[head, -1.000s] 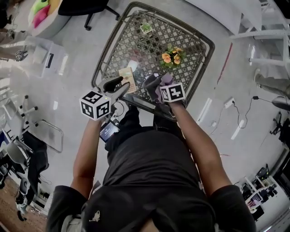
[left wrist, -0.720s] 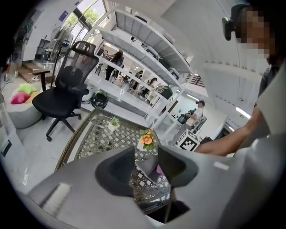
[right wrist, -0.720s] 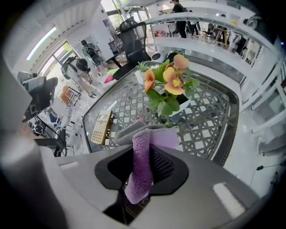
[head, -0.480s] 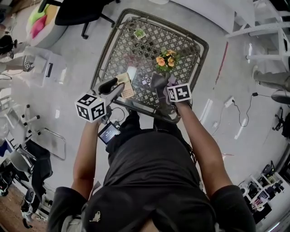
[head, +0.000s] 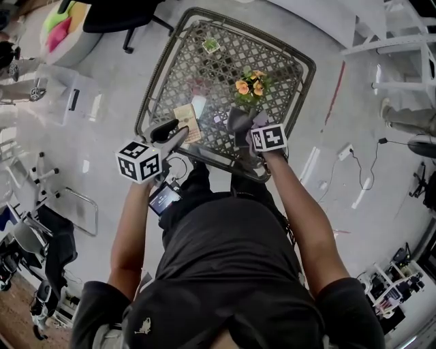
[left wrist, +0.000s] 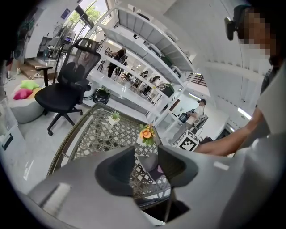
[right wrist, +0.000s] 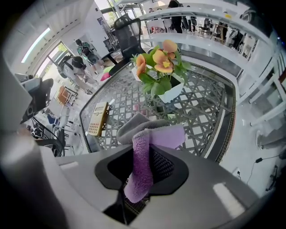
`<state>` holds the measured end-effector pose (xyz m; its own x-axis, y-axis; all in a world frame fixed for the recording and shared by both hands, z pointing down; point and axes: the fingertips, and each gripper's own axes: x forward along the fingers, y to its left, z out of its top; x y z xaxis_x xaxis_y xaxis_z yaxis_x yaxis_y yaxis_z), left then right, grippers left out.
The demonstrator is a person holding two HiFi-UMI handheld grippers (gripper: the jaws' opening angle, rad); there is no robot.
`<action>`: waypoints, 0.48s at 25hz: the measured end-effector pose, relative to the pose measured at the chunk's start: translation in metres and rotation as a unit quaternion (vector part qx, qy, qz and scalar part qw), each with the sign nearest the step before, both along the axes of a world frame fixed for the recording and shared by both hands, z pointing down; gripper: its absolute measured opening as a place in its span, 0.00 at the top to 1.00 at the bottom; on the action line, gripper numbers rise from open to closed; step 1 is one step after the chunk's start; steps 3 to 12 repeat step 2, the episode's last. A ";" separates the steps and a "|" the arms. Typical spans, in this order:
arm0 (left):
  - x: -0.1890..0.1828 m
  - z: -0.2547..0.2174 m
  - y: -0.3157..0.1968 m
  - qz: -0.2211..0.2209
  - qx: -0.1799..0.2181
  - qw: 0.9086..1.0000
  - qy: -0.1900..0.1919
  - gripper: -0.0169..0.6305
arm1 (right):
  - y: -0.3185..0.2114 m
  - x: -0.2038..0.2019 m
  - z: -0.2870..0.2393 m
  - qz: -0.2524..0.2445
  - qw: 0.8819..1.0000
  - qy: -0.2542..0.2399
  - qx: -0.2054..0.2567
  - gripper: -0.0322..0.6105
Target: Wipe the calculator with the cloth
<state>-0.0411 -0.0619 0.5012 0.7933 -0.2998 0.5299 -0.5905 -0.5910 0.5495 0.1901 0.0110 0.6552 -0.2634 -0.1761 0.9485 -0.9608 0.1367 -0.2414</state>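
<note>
The tan calculator lies flat on the lattice table, near its front left; the right gripper view shows the calculator off to the left. My right gripper is shut on a purple and grey cloth, which hangs out of the jaws above the table's front edge, right of the calculator and apart from it. My left gripper hovers just left of the calculator's near end. In its own view the left gripper stands open with nothing between the jaws.
A white pot of orange flowers stands mid-table just beyond the cloth. A small green plant sits at the far edge. A black office chair stands beyond the table's left corner. The person's legs are against the near rim.
My right gripper has shifted a little to the right along the table's near edge with the cloth still in it. The left gripper has stayed by the calculator.
</note>
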 end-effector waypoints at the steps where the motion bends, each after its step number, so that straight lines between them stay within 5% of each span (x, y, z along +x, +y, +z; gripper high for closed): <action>1: 0.000 0.003 0.001 0.001 -0.002 1.000 -0.002 0.64 | 0.001 0.000 0.003 0.001 1.000 0.001 -0.003 0.82; 12: 0.000 0.007 0.002 0.002 -0.005 1.000 -0.004 0.64 | 0.002 0.000 0.005 0.001 1.000 0.002 -0.007 0.82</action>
